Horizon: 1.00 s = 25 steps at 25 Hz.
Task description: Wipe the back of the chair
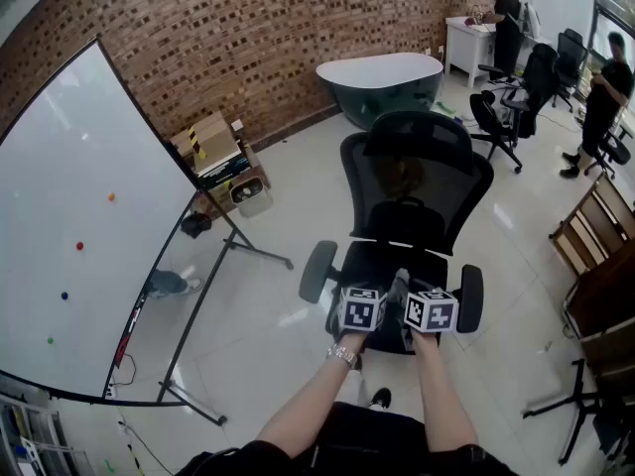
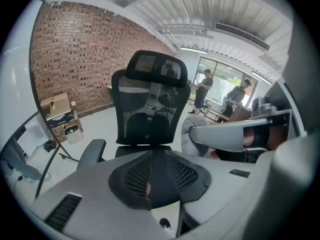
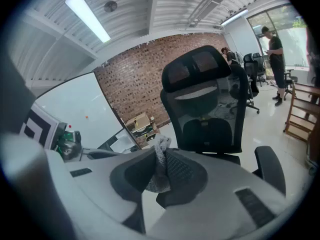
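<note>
A black mesh office chair (image 1: 417,196) with a headrest stands on the pale floor, its front facing me. Both grippers hover over the front edge of its seat. My left gripper (image 1: 362,310) is shut with nothing between its jaws. In the left gripper view, this gripper (image 2: 152,156) faces the chair's backrest (image 2: 150,104). My right gripper (image 1: 429,310) is shut on a grey cloth (image 1: 399,291). The cloth (image 3: 161,159) sticks up between the right gripper's (image 3: 162,154) jaws, with the chair back (image 3: 210,114) beyond. The rear of the backrest is hidden.
A large whiteboard (image 1: 69,236) on a metal stand fills the left. A dark bathtub (image 1: 382,82) and cardboard boxes (image 1: 213,147) sit by the brick wall. More office chairs (image 1: 516,107), two people and wooden racks (image 1: 595,226) are on the right.
</note>
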Tool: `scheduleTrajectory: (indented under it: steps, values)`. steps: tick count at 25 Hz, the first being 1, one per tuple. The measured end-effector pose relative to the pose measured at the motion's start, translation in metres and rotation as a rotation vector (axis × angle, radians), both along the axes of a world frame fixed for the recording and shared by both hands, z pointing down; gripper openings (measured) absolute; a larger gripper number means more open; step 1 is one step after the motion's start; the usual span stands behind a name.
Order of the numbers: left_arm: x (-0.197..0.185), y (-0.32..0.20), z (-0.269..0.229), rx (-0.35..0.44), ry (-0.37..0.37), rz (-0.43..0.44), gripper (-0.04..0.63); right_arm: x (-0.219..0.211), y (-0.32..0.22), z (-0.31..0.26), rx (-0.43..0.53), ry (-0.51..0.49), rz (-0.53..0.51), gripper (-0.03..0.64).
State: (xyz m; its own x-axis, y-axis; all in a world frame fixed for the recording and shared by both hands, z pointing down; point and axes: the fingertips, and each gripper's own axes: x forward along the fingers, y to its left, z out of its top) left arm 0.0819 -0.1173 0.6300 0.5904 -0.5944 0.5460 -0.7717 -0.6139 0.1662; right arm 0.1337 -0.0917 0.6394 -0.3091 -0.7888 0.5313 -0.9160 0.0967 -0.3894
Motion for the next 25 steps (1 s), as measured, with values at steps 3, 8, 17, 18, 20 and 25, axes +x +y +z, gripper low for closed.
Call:
scheduleTrajectory:
  steps: [3, 8, 17, 18, 20, 25]
  values:
    - [-0.012, -0.026, 0.017, -0.038, -0.012, -0.005, 0.08, -0.005, -0.025, 0.004, 0.001, 0.019, 0.028, 0.052]
    - [-0.011, -0.075, 0.002, -0.005, 0.014, 0.016, 0.08, -0.008, -0.071, -0.018, 0.041, 0.065, 0.05, 0.052]
    - [0.008, -0.118, -0.01, 0.021, 0.033, 0.046, 0.08, 0.008, -0.098, -0.036, 0.053, 0.08, 0.11, 0.052]
    - [0.01, -0.122, -0.012, 0.024, 0.037, 0.042, 0.08, 0.011, -0.103, -0.039, 0.058, 0.082, 0.107, 0.052]
    - [0.013, -0.129, -0.018, 0.033, 0.041, 0.037, 0.08, 0.014, -0.113, -0.048, 0.077, 0.086, 0.097, 0.052]
    - [0.013, -0.148, -0.037, 0.091, 0.04, 0.018, 0.08, 0.026, -0.149, -0.077, 0.133, 0.096, 0.09, 0.052]
